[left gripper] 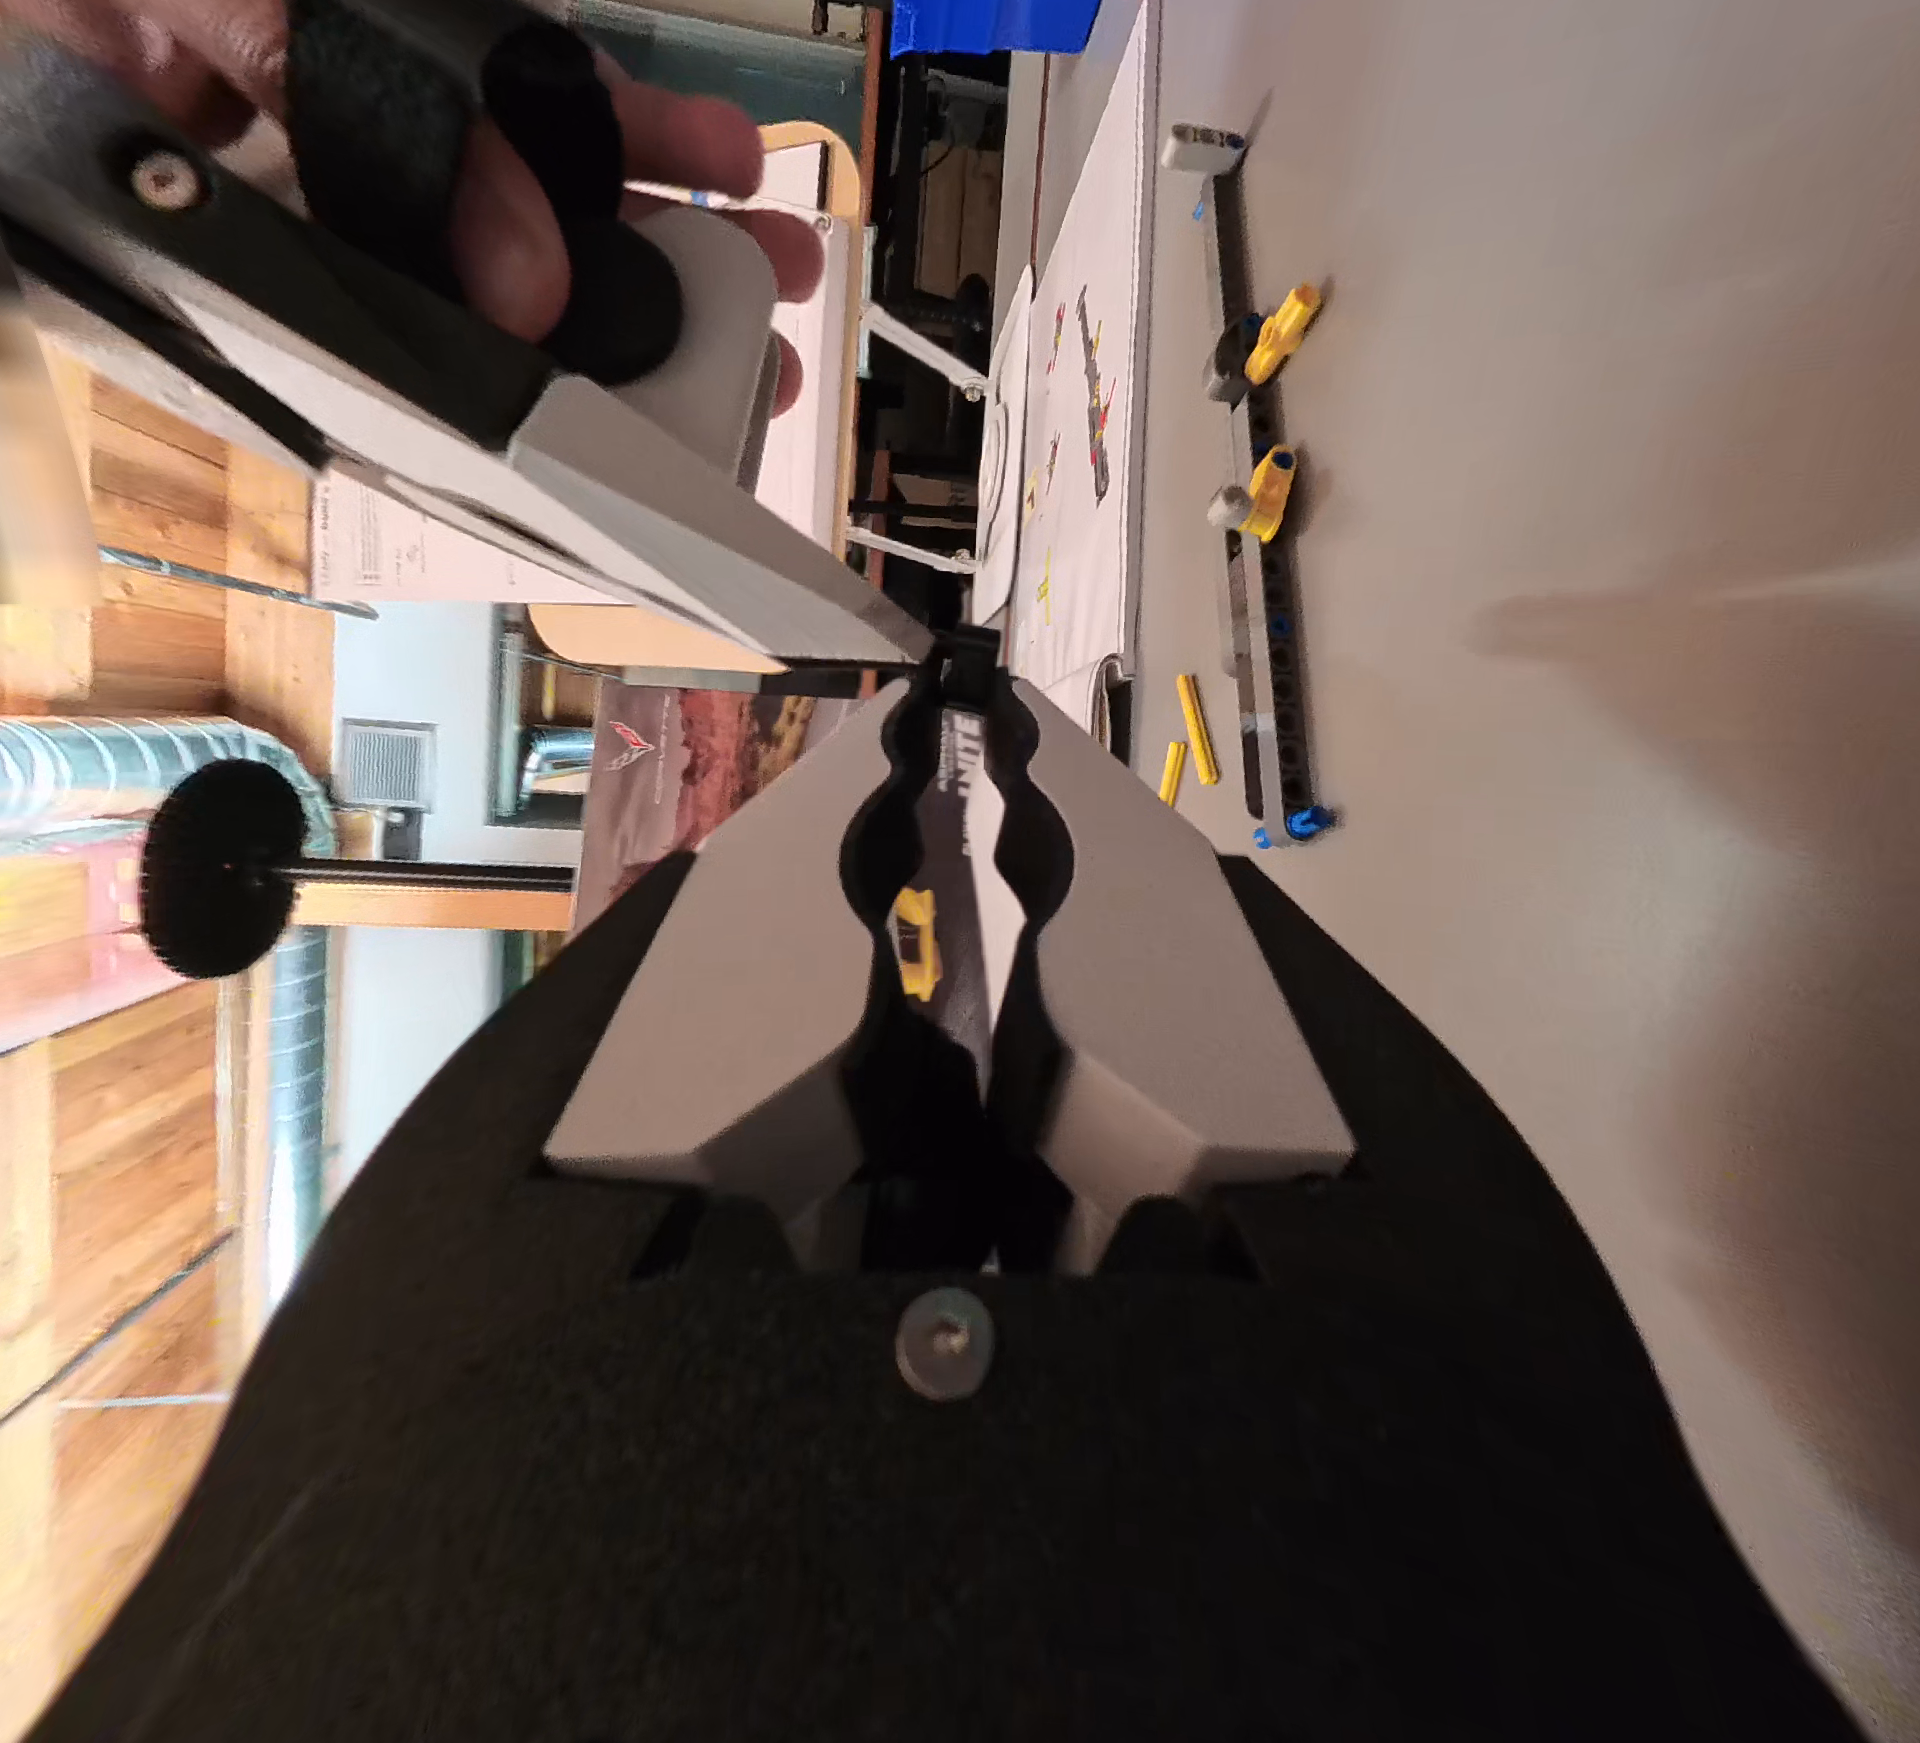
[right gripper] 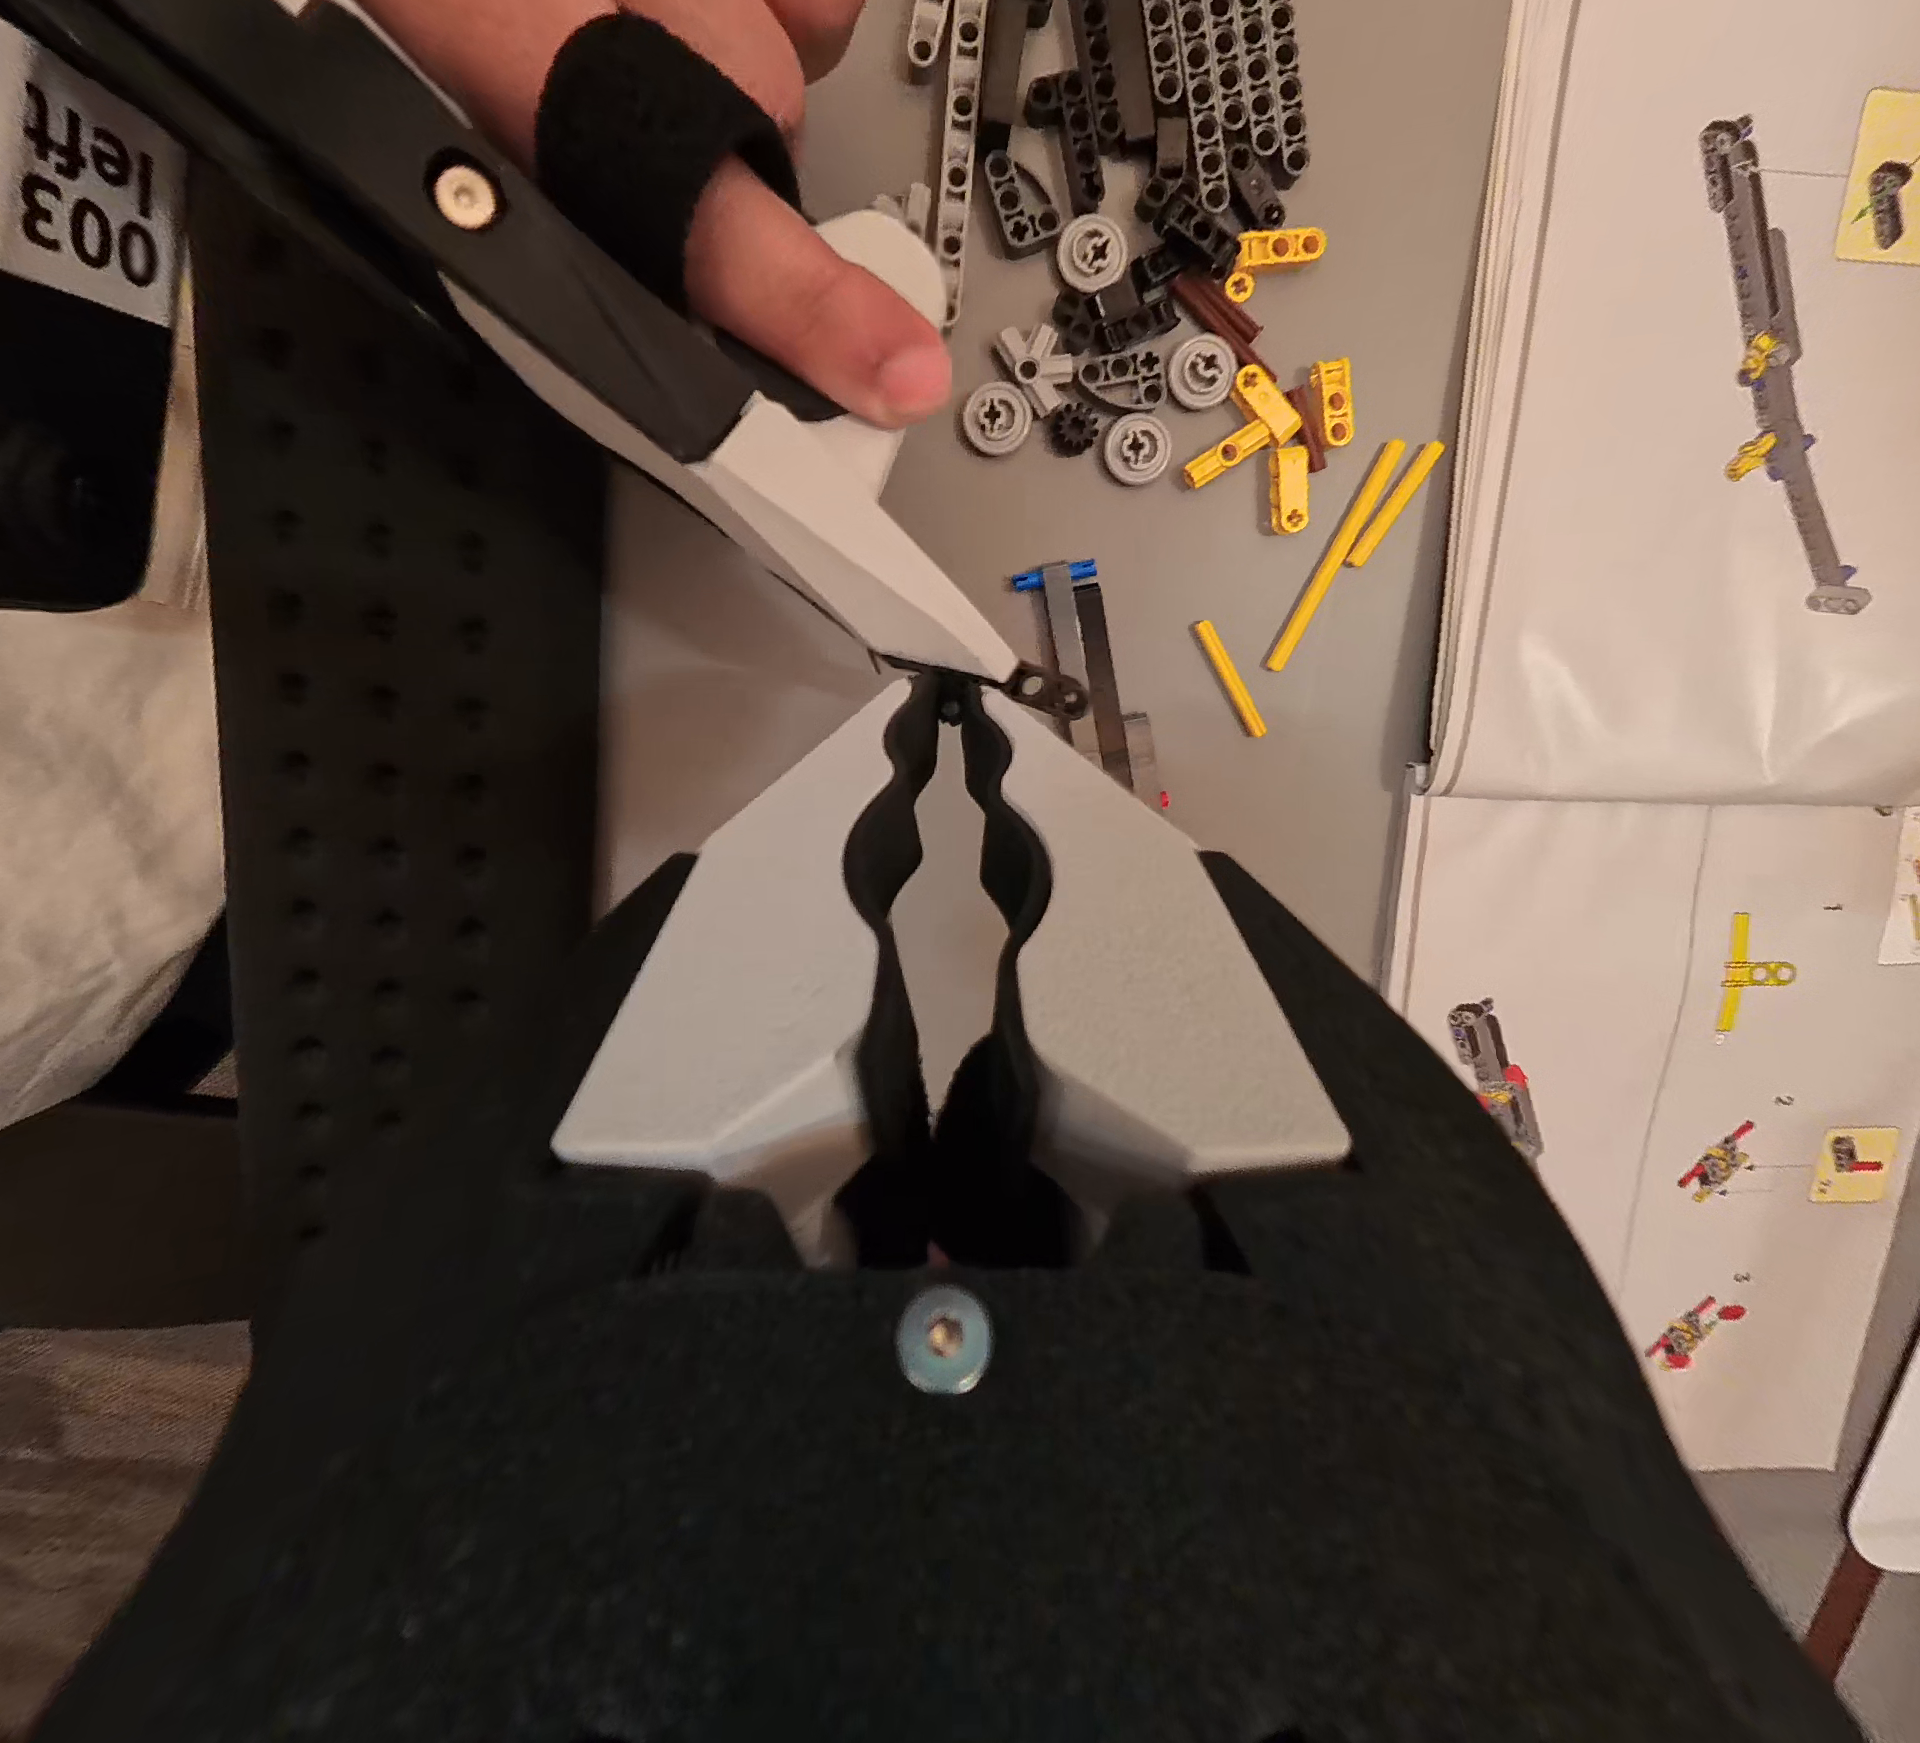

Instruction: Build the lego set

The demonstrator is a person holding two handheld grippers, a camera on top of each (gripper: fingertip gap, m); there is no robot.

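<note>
- We see our left gripper with its 2 grey fingers brought nearly together at the tips, pinching a small black piece that pokes out beyond them.
- The right gripper has its fingers drawn in just as close, nipping a tiny dark pin at the tips; a small black connector with holes sits right there, touching the tip of the other gripper that reaches in from the upper left.
- In each wrist view the opposite gripper comes in diagonally from the upper left, a hand wrapped round it with black straps over the fingers, and the 2 sets of tips meet at one spot above the table.
- The long grey and black beam assembly, with yellow connectors and blue pins on it, lies on the table well apart from the grippers.
- 3 loose yellow axles lie near it in the right wrist view.
- A pile of grey and black beams, round grey bushes and yellow connectors lies farther off.
- The open instruction booklet lies beside the pile.
</note>
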